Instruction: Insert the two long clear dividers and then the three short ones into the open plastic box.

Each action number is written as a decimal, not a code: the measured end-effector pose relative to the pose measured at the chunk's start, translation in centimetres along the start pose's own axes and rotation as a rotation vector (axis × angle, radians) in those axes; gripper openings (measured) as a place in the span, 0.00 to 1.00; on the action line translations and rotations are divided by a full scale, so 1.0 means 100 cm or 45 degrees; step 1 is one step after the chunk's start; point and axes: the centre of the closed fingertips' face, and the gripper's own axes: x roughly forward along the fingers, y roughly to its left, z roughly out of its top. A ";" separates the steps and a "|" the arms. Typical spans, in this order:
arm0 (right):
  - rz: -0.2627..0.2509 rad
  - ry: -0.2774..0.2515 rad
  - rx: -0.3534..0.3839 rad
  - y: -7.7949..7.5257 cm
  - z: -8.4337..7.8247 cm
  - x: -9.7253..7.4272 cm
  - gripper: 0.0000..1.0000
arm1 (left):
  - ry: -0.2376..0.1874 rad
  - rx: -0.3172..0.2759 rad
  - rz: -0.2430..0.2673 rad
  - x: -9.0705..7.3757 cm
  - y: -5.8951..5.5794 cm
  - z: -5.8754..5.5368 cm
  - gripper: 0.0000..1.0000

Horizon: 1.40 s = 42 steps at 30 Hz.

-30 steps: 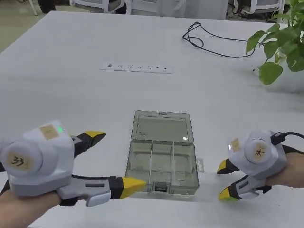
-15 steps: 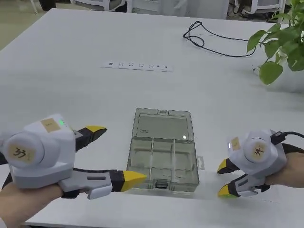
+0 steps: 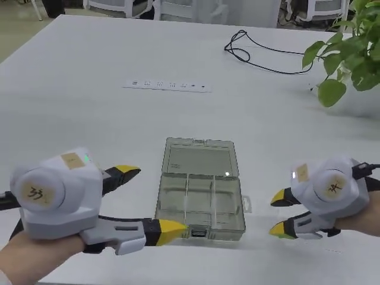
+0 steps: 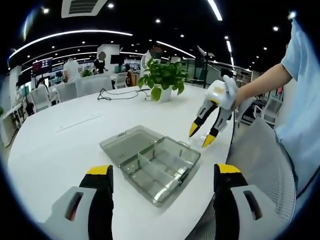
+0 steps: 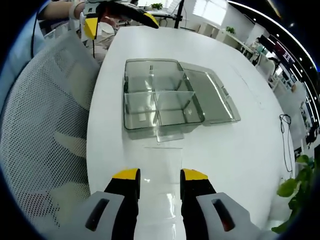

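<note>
The table [image 3: 89, 89] is looked down on from the near edge in the head view, with the plastic box [image 3: 200, 196] at lower centre. In the left gripper view the box is seen low and close at centre, with the right claw [image 4: 199, 138] caught at upper right. It is faced from the opposite side in the right gripper view, with the left claw [image 5: 120, 22] at upper left.
</note>
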 end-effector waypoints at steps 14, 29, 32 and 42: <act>-0.221 -0.150 -0.189 -0.014 0.074 -0.038 0.32 | 0.038 -0.171 -0.175 0.034 -0.021 0.012 0.68; -0.418 -0.124 -0.450 -0.020 0.118 -0.037 0.32 | -0.003 -0.588 -0.203 0.063 -0.017 0.034 0.30; -0.446 -0.117 -0.498 -0.020 0.122 -0.036 0.32 | -0.020 -0.640 -0.205 0.064 -0.017 0.034 0.22; -0.454 -0.093 -0.568 -0.017 0.126 -0.030 0.32 | -0.027 -0.706 -0.222 0.063 -0.021 0.032 0.09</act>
